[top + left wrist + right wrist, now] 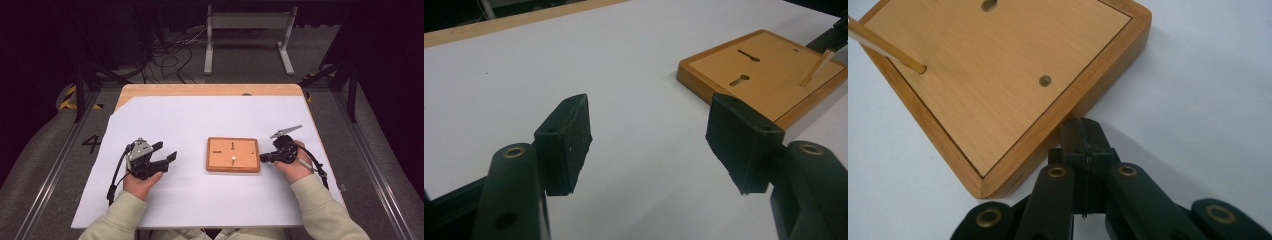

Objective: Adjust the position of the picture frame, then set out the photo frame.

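Observation:
A flat wooden board lies on the white sheet, right of centre. It has keyhole slots and a small round hole. A thin wooden peg stands tilted in the board; this peg also appears over the board in the right gripper view. My left gripper rests left of the board, open, with nothing between its pads. My right gripper is shut, its tips right at the board's right edge, and nothing shows between the jaws.
The white sheet covers most of the wooden table. Beyond the far edge are cables and a grey metal stand on the floor. Metal rails run along both sides.

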Demonstrator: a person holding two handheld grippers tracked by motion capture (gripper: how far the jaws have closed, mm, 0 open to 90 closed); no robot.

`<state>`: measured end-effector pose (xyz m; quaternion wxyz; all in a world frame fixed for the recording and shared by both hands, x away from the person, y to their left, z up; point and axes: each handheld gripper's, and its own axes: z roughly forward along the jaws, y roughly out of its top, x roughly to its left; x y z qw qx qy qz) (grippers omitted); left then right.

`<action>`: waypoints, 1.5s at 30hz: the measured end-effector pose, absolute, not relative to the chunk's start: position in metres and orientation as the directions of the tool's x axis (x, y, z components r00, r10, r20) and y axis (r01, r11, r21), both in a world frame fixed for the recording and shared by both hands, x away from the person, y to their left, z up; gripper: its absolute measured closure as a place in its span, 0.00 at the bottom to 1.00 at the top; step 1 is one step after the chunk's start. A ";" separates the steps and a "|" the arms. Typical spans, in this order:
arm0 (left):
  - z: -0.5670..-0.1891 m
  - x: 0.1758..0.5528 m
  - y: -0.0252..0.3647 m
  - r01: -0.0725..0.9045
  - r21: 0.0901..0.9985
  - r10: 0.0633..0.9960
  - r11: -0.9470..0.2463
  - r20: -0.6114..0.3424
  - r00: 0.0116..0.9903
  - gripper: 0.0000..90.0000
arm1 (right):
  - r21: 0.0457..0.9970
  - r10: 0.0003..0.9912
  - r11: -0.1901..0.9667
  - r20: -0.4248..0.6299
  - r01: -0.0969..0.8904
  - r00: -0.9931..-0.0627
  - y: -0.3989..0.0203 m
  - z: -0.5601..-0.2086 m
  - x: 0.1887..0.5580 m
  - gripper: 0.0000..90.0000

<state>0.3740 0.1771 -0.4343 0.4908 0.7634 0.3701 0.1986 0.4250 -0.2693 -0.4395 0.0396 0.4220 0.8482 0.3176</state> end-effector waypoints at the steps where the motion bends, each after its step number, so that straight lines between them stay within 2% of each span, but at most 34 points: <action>1: -0.434 0.374 0.177 0.370 0.896 0.760 -0.244 -0.060 0.647 0.38 | 0.572 0.741 0.442 0.201 0.691 -0.641 -0.269 -0.439 0.425 1.00; 5: -0.433 0.375 0.176 0.367 0.898 0.757 -0.241 -0.063 0.651 0.38 | 0.593 0.726 0.456 0.184 0.663 -0.663 -0.265 -0.438 0.423 1.00; 8: -0.428 0.377 0.174 0.356 0.897 0.735 -0.263 -0.052 0.676 0.37 | 0.641 0.730 0.459 0.122 0.614 -0.673 -0.271 -0.427 0.419 1.00; 11: -0.424 0.378 0.170 0.349 0.890 0.715 -0.294 -0.037 0.698 0.37 | 0.677 0.726 0.449 0.104 0.583 -0.680 -0.274 -0.419 0.416 1.00; 13: -0.421 0.378 0.165 0.349 0.882 0.695 -0.318 -0.033 0.718 0.36 | 0.713 0.728 0.436 0.080 0.549 -0.681 -0.279 -0.409 0.412 0.88; 18: -0.415 0.381 0.155 0.356 0.865 0.681 -0.353 -0.023 0.732 0.33 | 0.765 0.734 0.413 0.041 0.494 -0.678 -0.289 -0.399 0.409 0.79; 19: -0.414 0.382 0.154 0.361 0.865 0.679 -0.348 -0.033 0.734 0.32 | 0.793 0.727 0.392 0.044 0.467 -0.685 -0.292 -0.396 0.409 0.75; 24: -0.411 0.387 0.151 0.371 0.871 0.681 -0.323 -0.058 0.730 0.32 | 0.830 0.721 0.381 0.009 0.408 -0.692 -0.296 -0.394 0.408 0.68; 28: -0.406 0.390 0.145 0.368 0.879 0.663 -0.303 -0.083 0.744 0.32 | 0.844 0.735 0.365 -0.001 0.393 -0.678 -0.300 -0.393 0.408 0.60; 33: -0.402 0.396 0.129 0.380 0.877 0.609 -0.292 -0.136 0.781 0.25 | 0.848 0.747 0.346 0.009 0.401 -0.665 -0.303 -0.393 0.408 0.59; 36: -0.401 0.399 0.120 0.377 0.877 0.599 -0.298 -0.136 0.790 0.26 | 0.849 0.751 0.342 0.011 0.403 -0.660 -0.306 -0.393 0.407 0.59; 45: -0.399 0.402 0.087 0.330 0.894 0.561 -0.304 -0.112 0.820 0.32 | 0.851 0.766 0.329 0.012 0.409 -0.643 -0.313 -0.394 0.402 0.60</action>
